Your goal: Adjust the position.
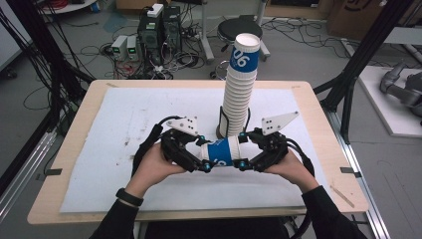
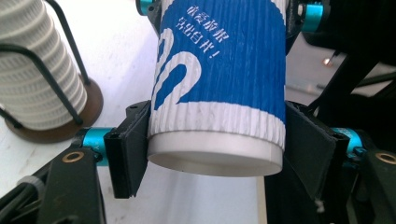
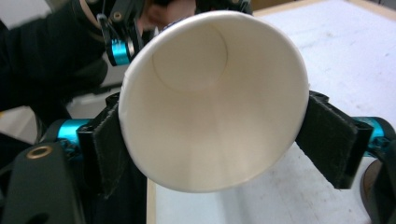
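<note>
A blue and white ribbed paper cup [image 1: 221, 152] lies level between my two grippers, just above the white mat [image 1: 124, 124]. My left gripper [image 1: 205, 154] is shut on its narrow bottom end; in the left gripper view both pads press on the cup [image 2: 219, 93] near its base. My right gripper [image 1: 242, 151] is around the wide rim end. In the right gripper view the cup's open mouth [image 3: 210, 102] faces the camera, with both pads touching the rim. A tall stack of cups [image 1: 241, 94] stands in a wire holder just behind my hands.
The stack's round brown base [image 2: 93, 100] sits close to the left of the held cup. The wooden table edge [image 1: 199, 214] runs near the person. Beyond the table a black stool [image 1: 239, 30] and computer boxes [image 1: 157, 30] stand on the floor.
</note>
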Demonstrator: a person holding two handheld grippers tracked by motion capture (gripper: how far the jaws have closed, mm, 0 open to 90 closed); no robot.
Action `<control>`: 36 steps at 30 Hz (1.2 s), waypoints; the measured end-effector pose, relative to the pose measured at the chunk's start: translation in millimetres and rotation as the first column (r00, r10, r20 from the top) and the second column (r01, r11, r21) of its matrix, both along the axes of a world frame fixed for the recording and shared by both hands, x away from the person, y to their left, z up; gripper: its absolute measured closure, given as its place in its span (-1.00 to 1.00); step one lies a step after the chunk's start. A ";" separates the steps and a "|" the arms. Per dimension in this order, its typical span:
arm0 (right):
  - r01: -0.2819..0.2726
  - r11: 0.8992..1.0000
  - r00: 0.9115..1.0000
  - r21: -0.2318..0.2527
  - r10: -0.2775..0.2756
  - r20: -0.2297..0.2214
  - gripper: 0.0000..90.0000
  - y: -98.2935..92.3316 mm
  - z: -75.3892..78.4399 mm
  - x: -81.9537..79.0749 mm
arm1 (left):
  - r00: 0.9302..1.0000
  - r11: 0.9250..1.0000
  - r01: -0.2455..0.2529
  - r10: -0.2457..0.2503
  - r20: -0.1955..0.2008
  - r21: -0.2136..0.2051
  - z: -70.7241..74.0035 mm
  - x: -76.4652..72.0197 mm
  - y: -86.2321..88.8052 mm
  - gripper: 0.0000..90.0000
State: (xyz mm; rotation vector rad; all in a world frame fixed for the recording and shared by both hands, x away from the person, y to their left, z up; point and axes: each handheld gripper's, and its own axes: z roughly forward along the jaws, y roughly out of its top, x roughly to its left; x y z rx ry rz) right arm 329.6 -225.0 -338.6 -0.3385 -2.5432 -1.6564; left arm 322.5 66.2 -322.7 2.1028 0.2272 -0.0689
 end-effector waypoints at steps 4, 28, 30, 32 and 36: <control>0.042 0.997 0.999 0.071 -0.040 -0.027 -0.66 -5.2 3.0 1.1 | 1.000 0.994 -0.020 0.020 -0.005 -0.103 1.7 3.6 11.5 -0.34; 0.027 0.997 0.999 0.078 -0.025 -0.029 -0.51 1.8 5.6 -1.1 | 0.999 0.999 0.000 -0.001 -0.040 -0.037 -11.0 0.6 -7.6 -0.46; 0.024 0.999 0.999 0.046 -0.023 -0.027 -0.51 3.5 6.0 -1.5 | 0.999 1.000 0.001 -0.001 -0.034 0.001 -13.1 -0.2 -11.1 -0.47; 0.020 1.000 1.000 0.005 -0.020 -0.020 -0.51 6.0 6.7 -2.1 | 0.999 1.000 0.006 -0.005 -0.037 0.031 -15.4 -0.8 -14.6 -0.47; 0.009 0.999 1.000 -0.048 -0.010 -0.008 -0.51 9.7 7.9 -4.3 | 0.999 0.998 0.016 -0.014 -0.034 0.059 -17.7 -1.6 -18.9 -0.47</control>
